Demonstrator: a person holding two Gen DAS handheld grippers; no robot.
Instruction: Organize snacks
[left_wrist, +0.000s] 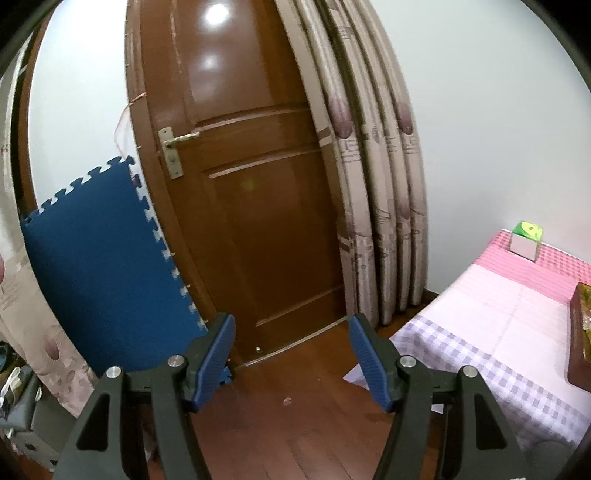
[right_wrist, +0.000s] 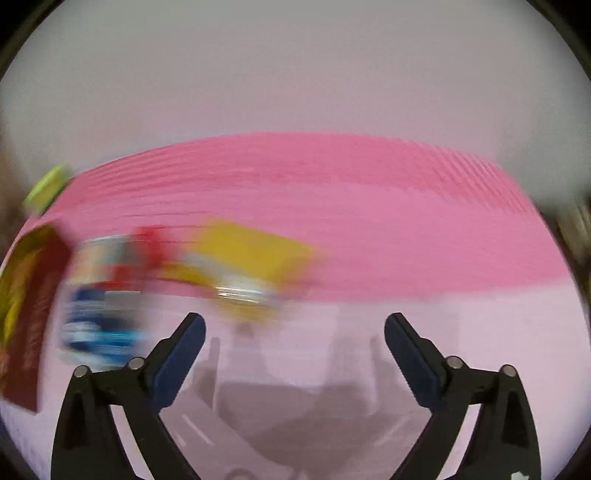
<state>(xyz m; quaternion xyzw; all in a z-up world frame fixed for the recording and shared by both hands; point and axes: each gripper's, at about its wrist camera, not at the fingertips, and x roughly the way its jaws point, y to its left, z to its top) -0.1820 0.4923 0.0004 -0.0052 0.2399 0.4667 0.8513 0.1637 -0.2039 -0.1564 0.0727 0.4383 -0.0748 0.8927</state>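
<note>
Several blurred snack packs (right_wrist: 177, 273) lie left of the spread, empty right claw (right_wrist: 294, 325).

Left gripper (left_wrist: 291, 325) sits at the bottom centre of its frame, jaws spread wide and nothing between them — blue ribbed pads (left_wrist: 364, 360) face each other on black linkage arms that run down to the lower edge. Right gripper (right_wrist: 295, 325) is also at the bottom centre of its frame, jaws parted even wider and empty — dark blue pads (right_wrist: 177, 363) angled outward, black arms sharp.
</note>
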